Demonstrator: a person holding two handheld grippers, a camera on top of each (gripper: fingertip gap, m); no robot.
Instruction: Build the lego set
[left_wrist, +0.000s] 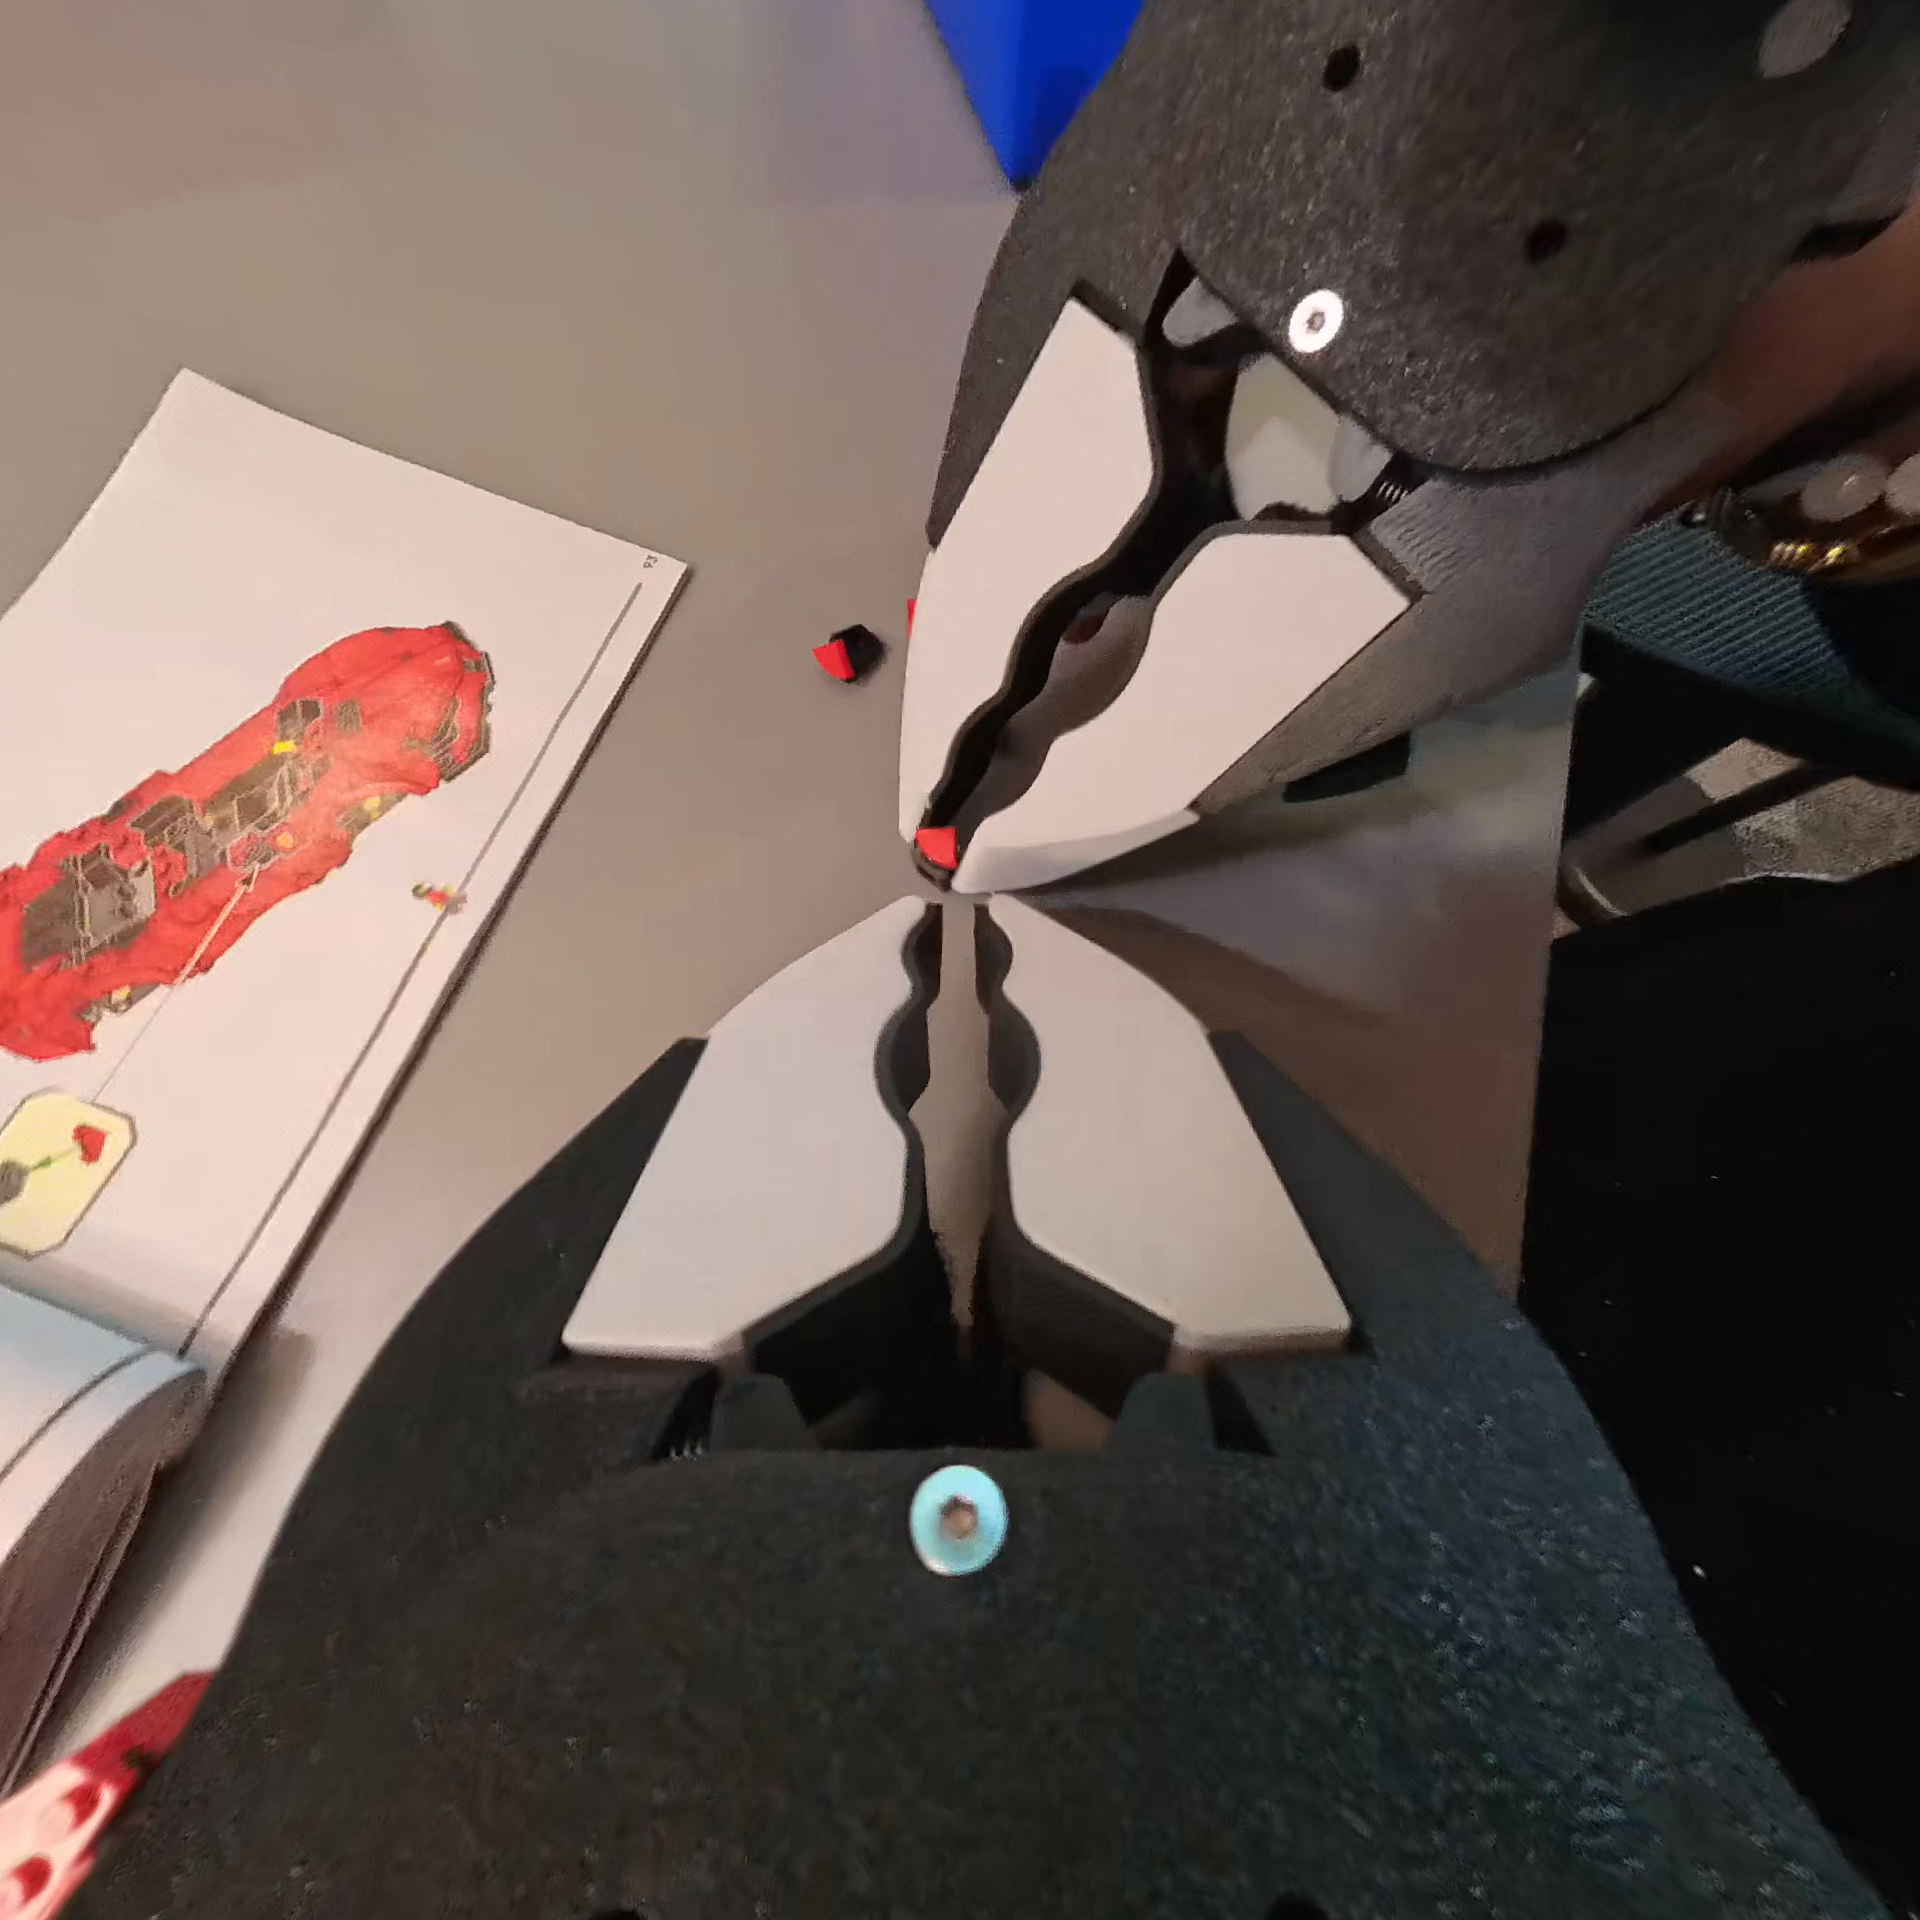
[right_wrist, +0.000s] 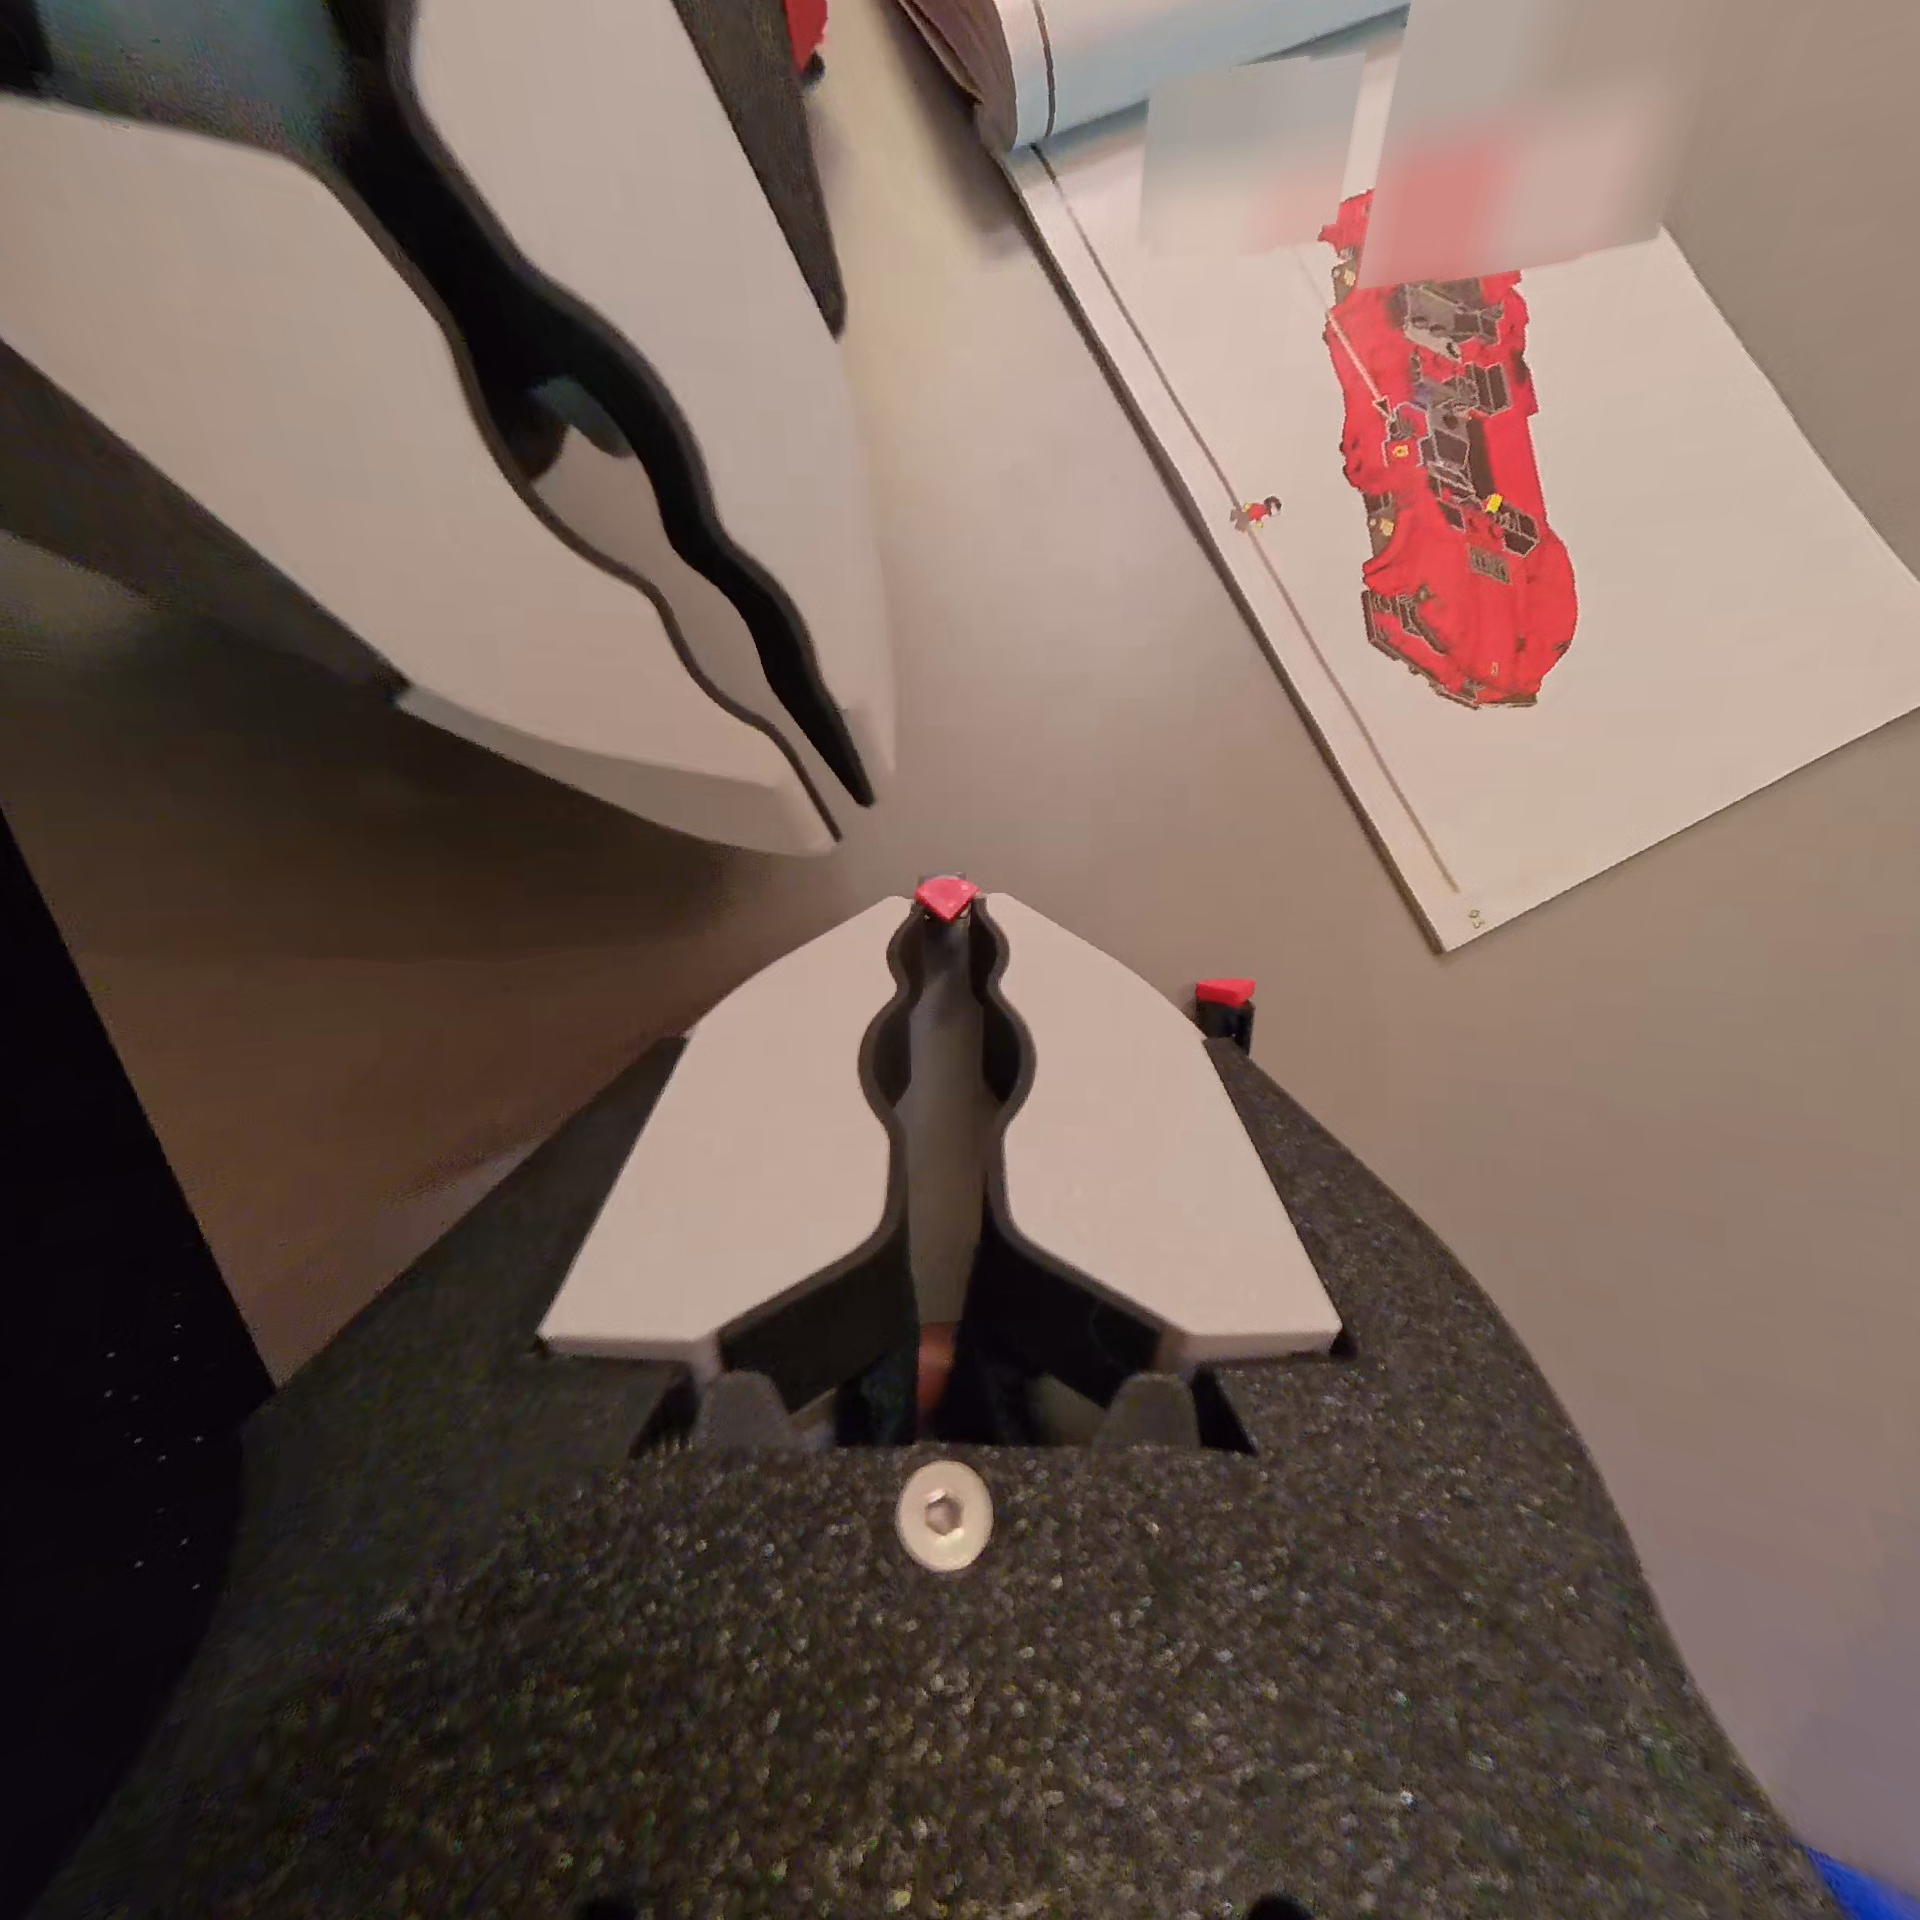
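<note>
Grey worktop (left_wrist: 644, 343), matt and plain, with a blue object (left_wrist: 1023, 73) at its far edge and dark floor past its right edge. Left wrist view: left gripper (left_wrist: 956, 906), jaws drawn almost together with only a thin slit between the tips, nothing visible between them; right gripper (left_wrist: 940, 847) entering from the upper right, tip to tip with it, clamped on a small red lego piece (left_wrist: 938, 840) at its very point, presumably held so far forward to leave the piece free for handing over or mating. One loose red and black piece (left_wrist: 850, 652) lying on the worktop just beyond the right gripper. Open instruction booklet (left_wrist: 343, 831) toward the left edge, showing a red vehicle, likely kept in sight for reference. A red and white item (left_wrist: 73, 1808) sits at the near left corner, kind unclear. Right wrist view: right gripper (right_wrist: 943, 902) closed on the same red lego piece (right_wrist: 943, 896), which protrudes past the fingertips; left gripper (right_wrist: 847, 805) coming from the upper left, tips near together and empty, just short of the piece without touching it. Red and black piece (right_wrist: 1224, 1003) beside the right gripper's outer finger, on the worktop (right_wrist: 1039, 623). Instruction booklet (right_wrist: 1662, 644) toward the far right corner, partly masked by blur. Judged stage: a small sub-assembly step, the piece held aloft between the two tools.
</note>
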